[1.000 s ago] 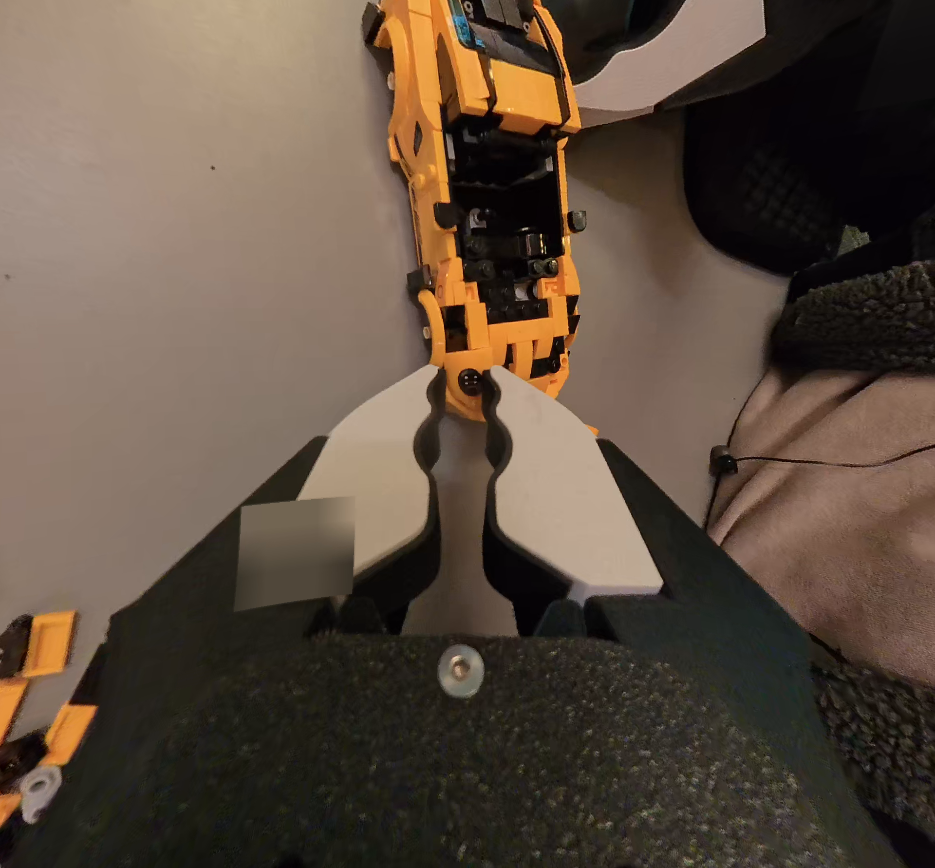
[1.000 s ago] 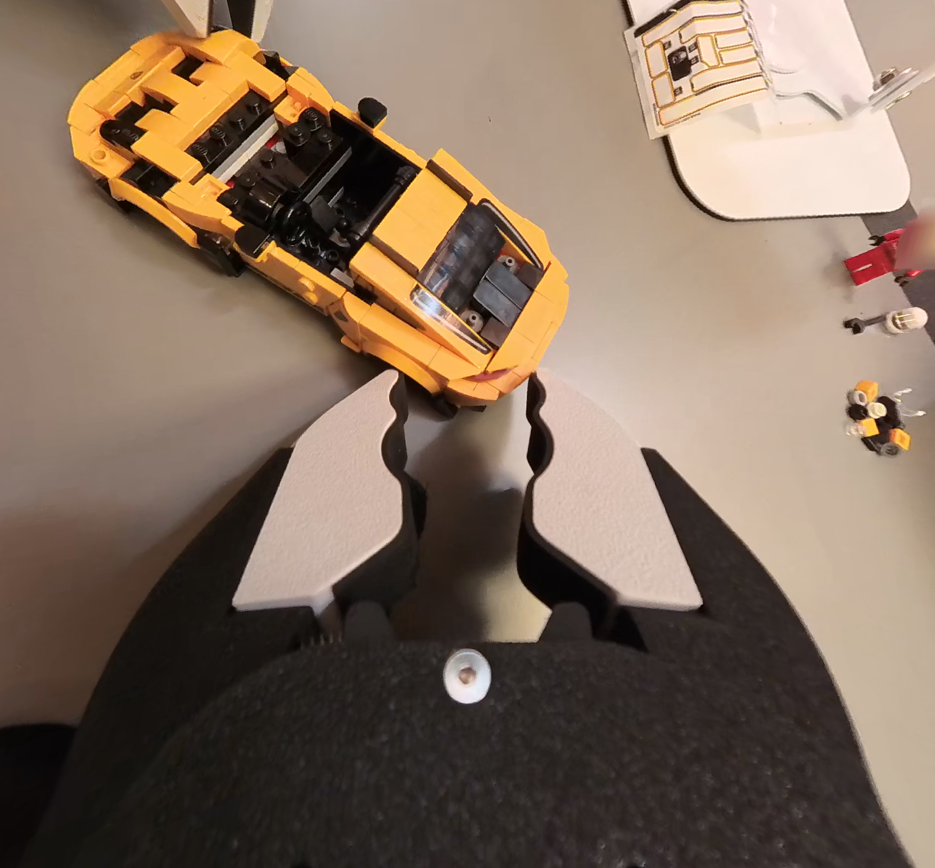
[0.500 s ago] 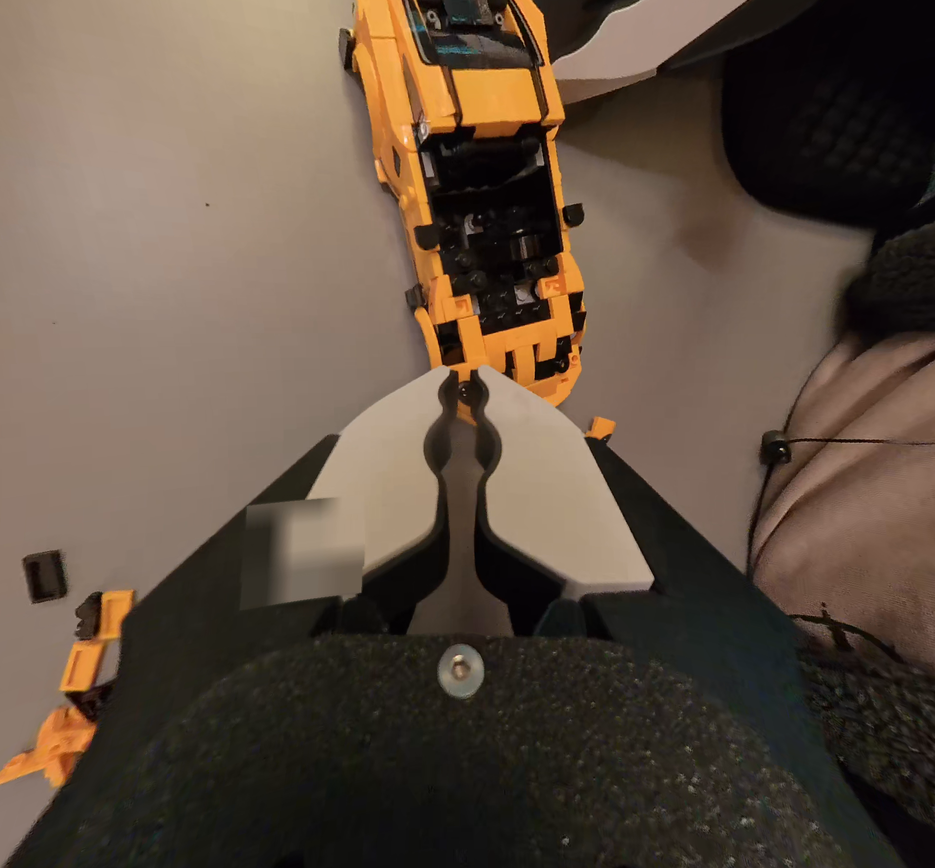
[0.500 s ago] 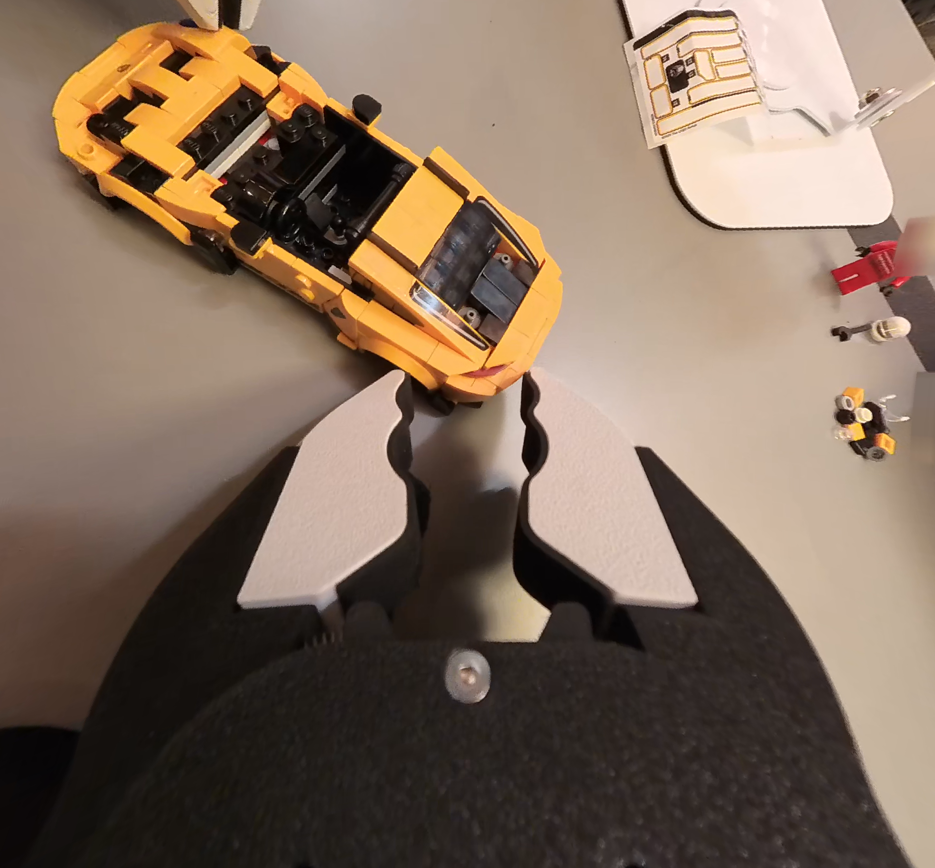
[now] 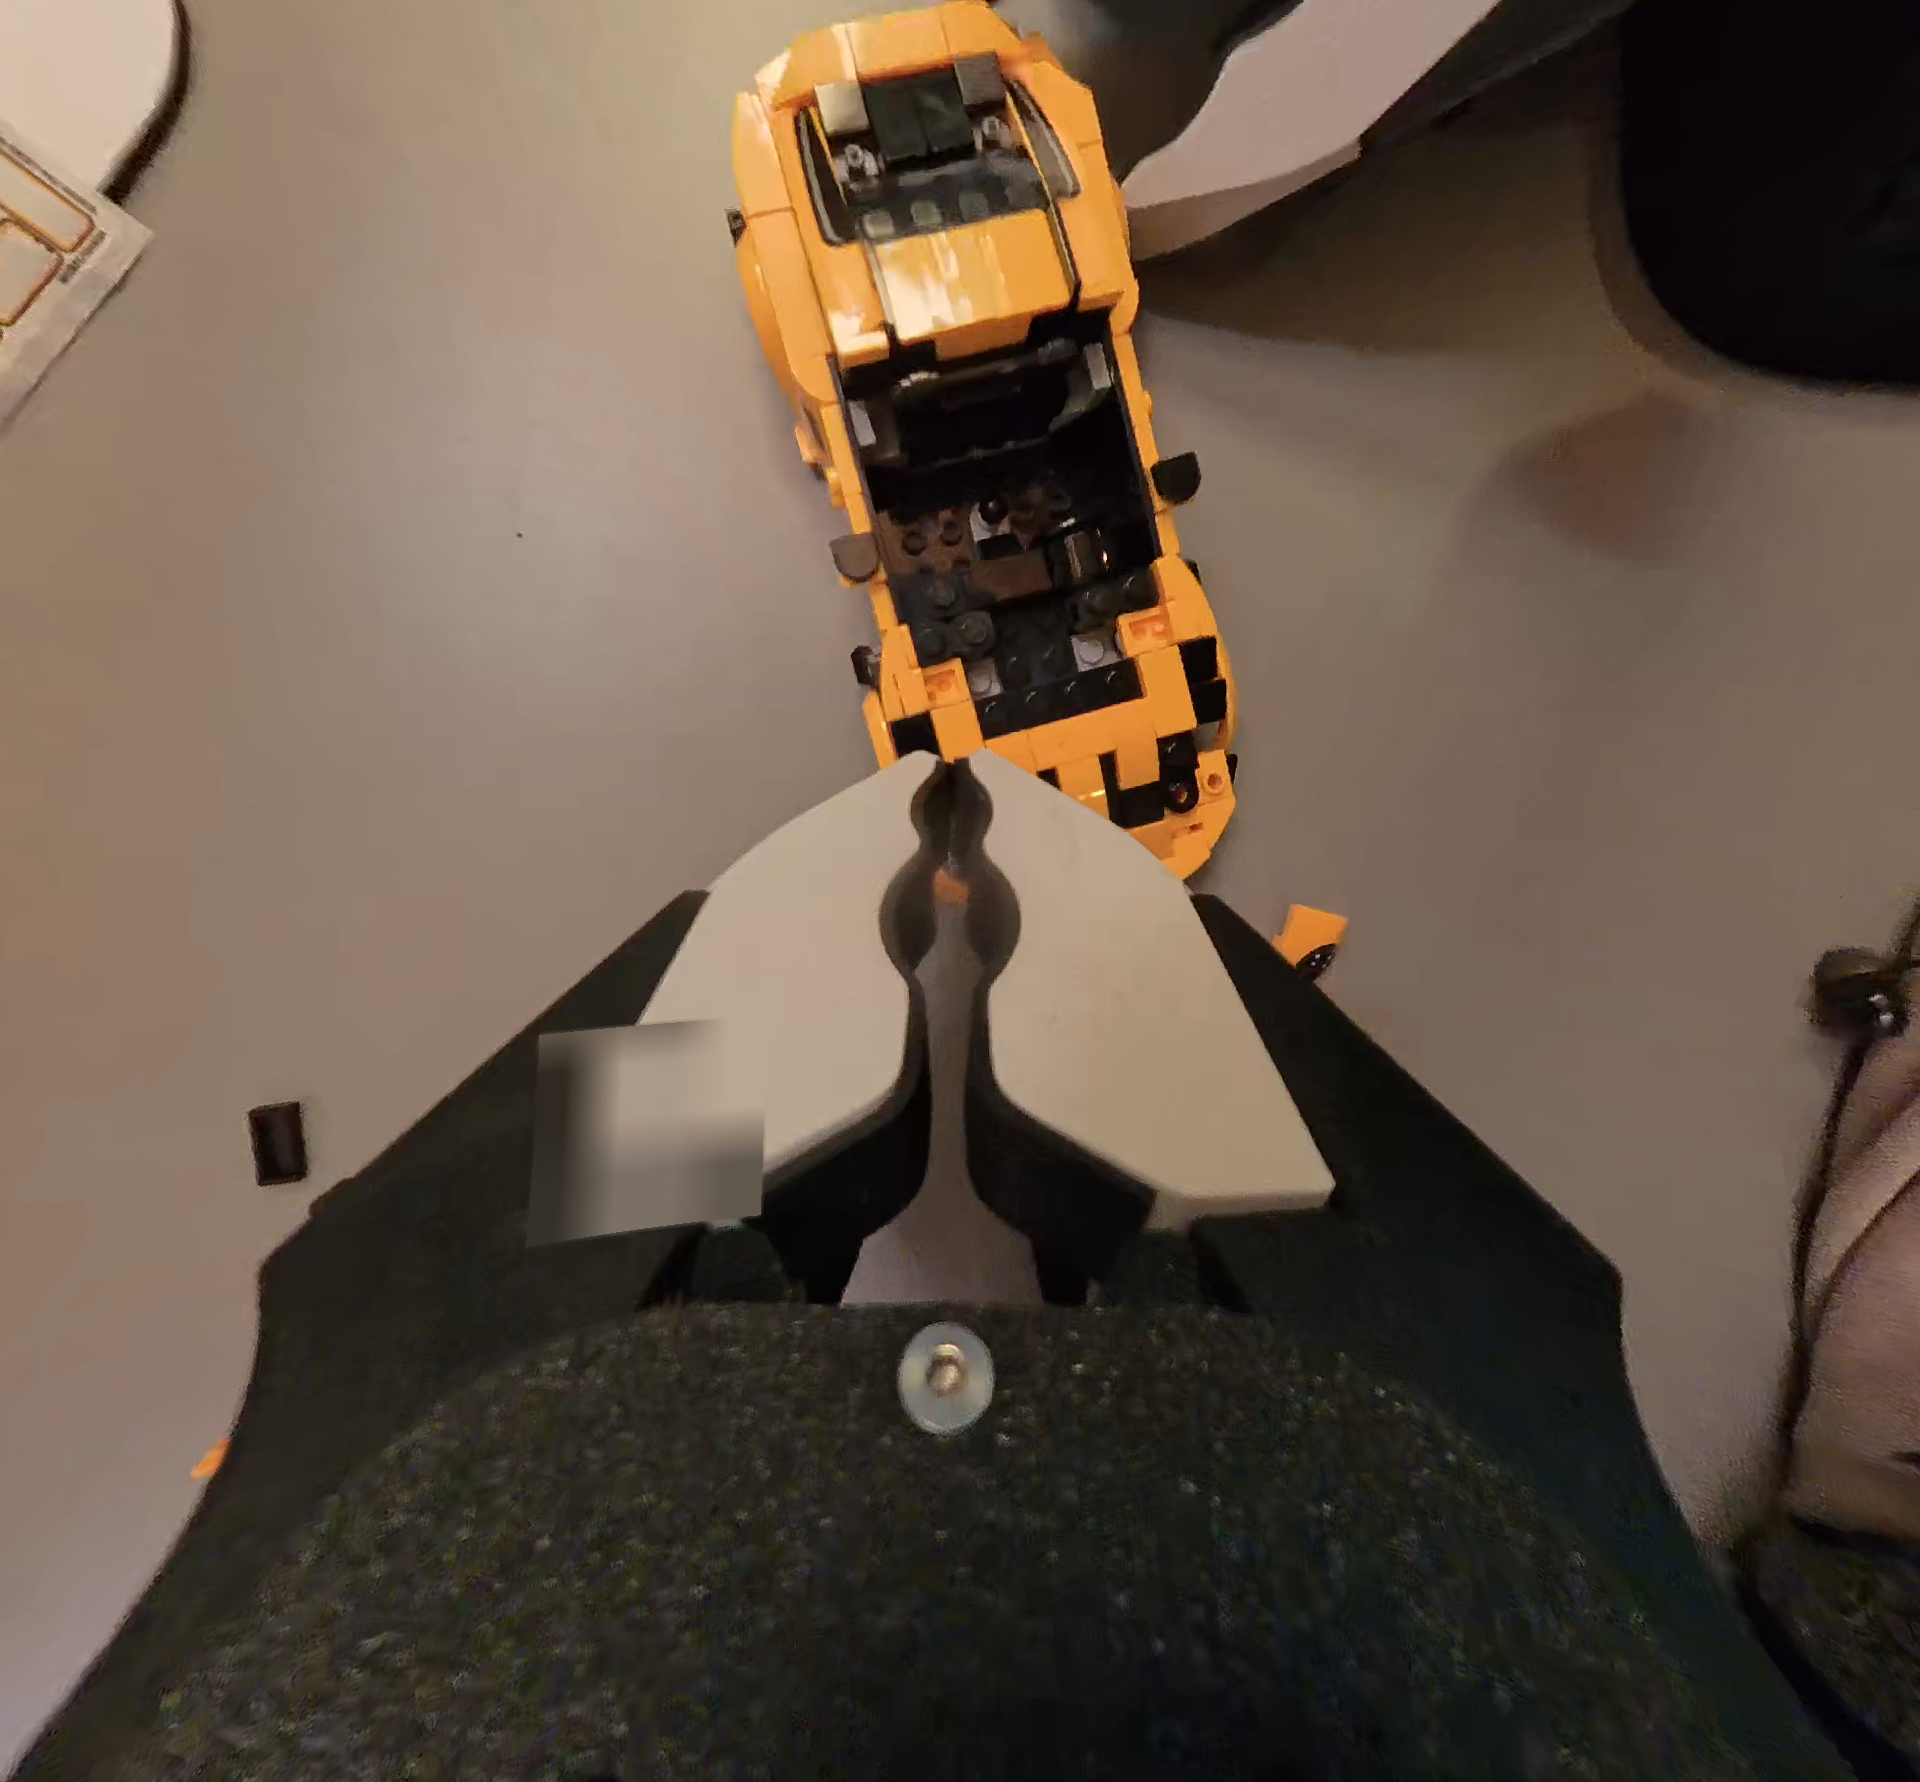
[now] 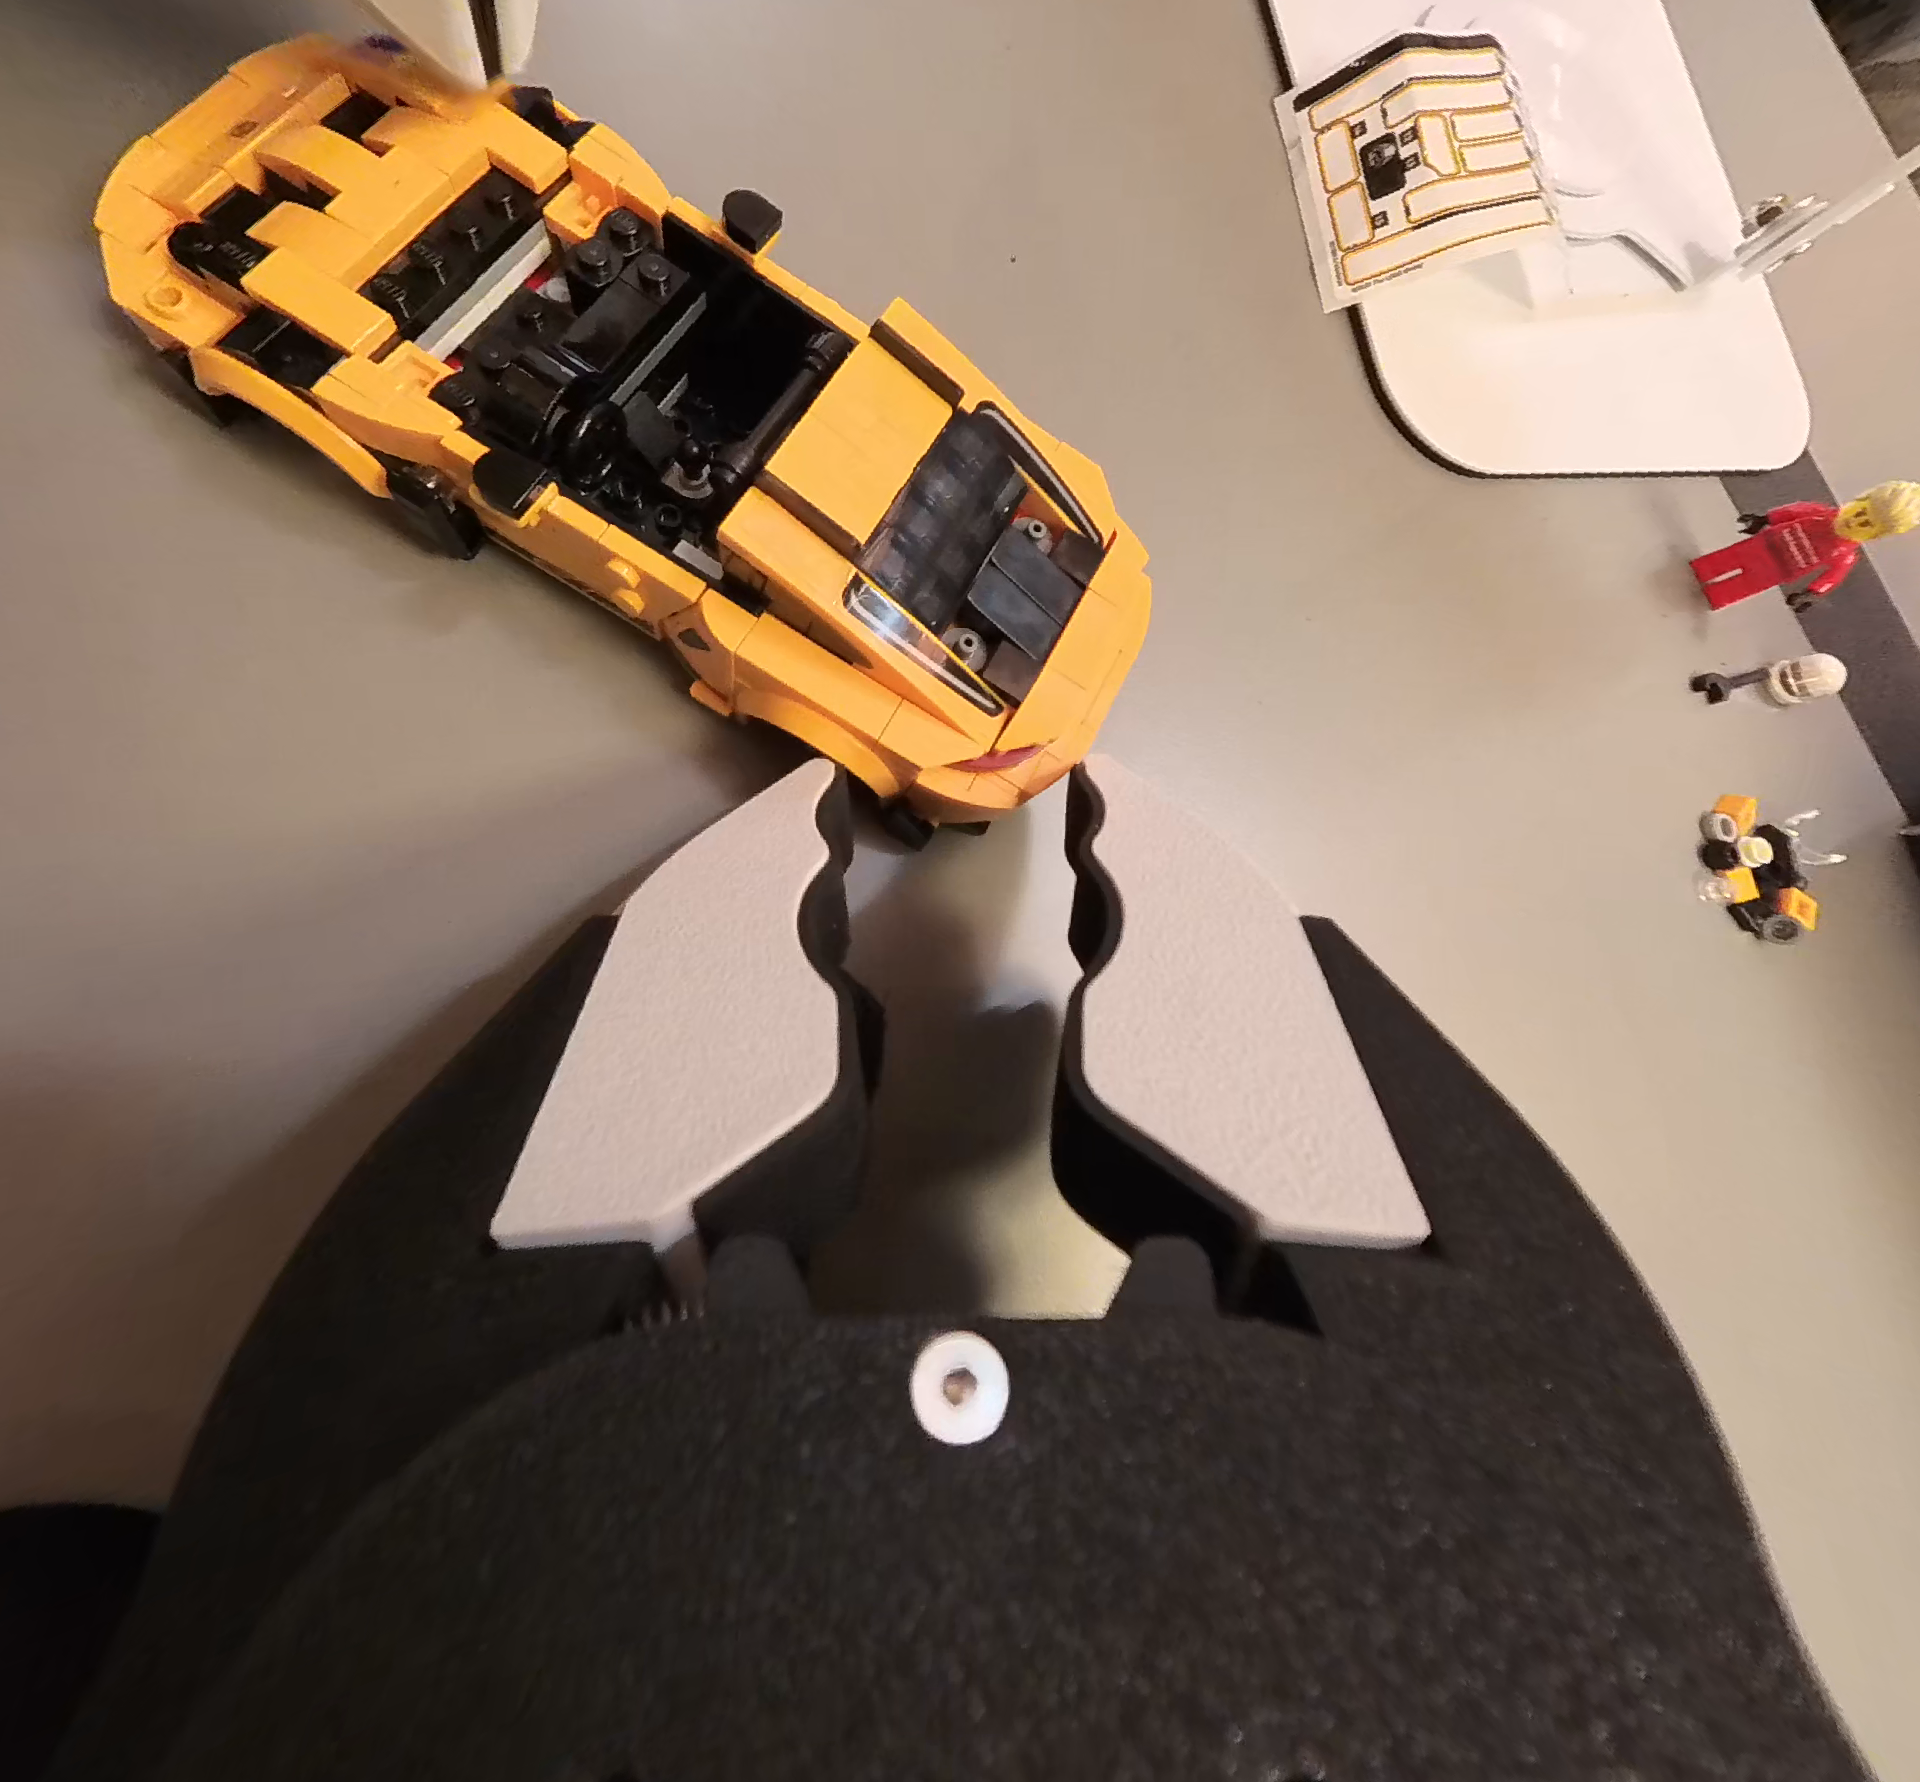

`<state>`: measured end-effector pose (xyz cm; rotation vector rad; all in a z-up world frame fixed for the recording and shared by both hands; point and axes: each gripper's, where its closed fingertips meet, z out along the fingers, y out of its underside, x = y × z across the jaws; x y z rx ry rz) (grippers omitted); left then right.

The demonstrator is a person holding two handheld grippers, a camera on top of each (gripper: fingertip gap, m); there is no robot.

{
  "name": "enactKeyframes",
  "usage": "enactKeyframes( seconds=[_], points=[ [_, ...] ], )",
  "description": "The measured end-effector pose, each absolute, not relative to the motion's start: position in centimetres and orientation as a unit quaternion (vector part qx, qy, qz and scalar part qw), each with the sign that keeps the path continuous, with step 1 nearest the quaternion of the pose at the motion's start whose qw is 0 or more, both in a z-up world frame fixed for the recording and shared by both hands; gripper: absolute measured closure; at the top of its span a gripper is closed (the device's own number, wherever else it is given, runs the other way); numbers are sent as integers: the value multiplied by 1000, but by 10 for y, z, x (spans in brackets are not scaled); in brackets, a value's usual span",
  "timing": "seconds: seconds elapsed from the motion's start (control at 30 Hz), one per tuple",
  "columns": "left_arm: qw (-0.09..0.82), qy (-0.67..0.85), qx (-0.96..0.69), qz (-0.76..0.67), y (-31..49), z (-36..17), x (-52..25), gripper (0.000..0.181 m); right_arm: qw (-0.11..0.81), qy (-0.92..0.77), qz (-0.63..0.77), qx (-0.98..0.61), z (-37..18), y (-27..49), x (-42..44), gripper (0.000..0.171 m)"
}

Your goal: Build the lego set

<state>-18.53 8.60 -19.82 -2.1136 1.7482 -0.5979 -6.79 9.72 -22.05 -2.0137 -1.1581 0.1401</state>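
— What sits on the grey bench (image 6: 1247, 693) besides the build?

— A white mat (image 6: 1610, 382) with a dark rim, at the far right corner. A clear plastic stand (image 6: 1829, 215) rests on it, near its right side.

— And at the bench's near edge?

— A beige garment (image 5: 1860, 1317), with a thin black cord (image 5: 1860, 1000) and its toggle lying across it.

Your left gripper (image 5: 954, 774) has pinched its gray fingers nearly together over the last second; the black stud it gripped no longer shows between the tips. It slid from the yellow-and-black brick car's (image 6: 623, 423) middle toward a corner. The car swung straighter in the left wrist view.
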Motion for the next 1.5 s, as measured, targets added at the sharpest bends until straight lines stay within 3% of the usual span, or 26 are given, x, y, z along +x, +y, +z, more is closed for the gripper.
enactKeyframes(
  seconds=[1.13, 1.47, 1.5],
  points=[
    [81, 699, -700, -122, 77, -203, -199, 181, 399, -459, 53, -792, -221, 97, -67, 133],
    [119, 670, -702, -209, 77, -187, -202, 181, 401, -459, 62, -791, -220, 96, -67, 133],
    [126, 676, -694, -211, 78, -190, -207, 169, 400, -459, 64, -791, -220, 96, -67, 133]
  ],
)
